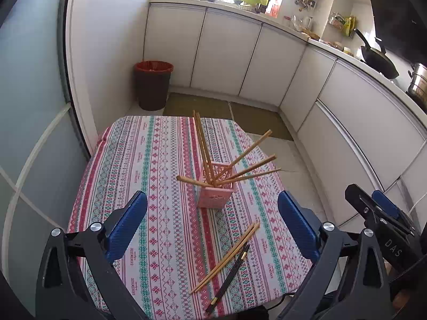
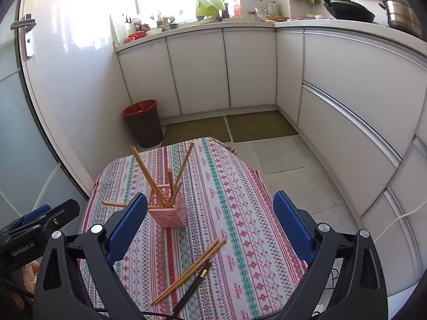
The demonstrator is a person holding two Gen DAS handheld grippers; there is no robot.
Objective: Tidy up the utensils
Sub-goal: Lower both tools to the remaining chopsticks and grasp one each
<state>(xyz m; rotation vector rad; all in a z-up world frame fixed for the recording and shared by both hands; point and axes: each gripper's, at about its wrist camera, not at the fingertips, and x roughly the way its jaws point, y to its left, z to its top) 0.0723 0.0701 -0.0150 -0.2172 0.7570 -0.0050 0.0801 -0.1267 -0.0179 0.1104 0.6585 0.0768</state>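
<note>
Hovering above the patterned red-and-green striped tablecloth [image 1: 160, 186], your left gripper [image 1: 212, 213] stood with blue pads spread wide, holding nothing; your right gripper [image 2: 209, 213] was likewise spread and empty; the pink perforated plastic holder [image 1: 217, 189] stood upright mid-table with several wooden chopsticks [image 1: 245, 157] fanned out of it; nearer you, a loose wooden chopstick pair [image 1: 226, 256] lay flat just beside a black chopstick pair [image 1: 229, 280].

Pink holder [image 1: 216, 196], tan chopsticks [image 1: 226, 257], striped tablecloth [image 1: 149, 176]
</note>
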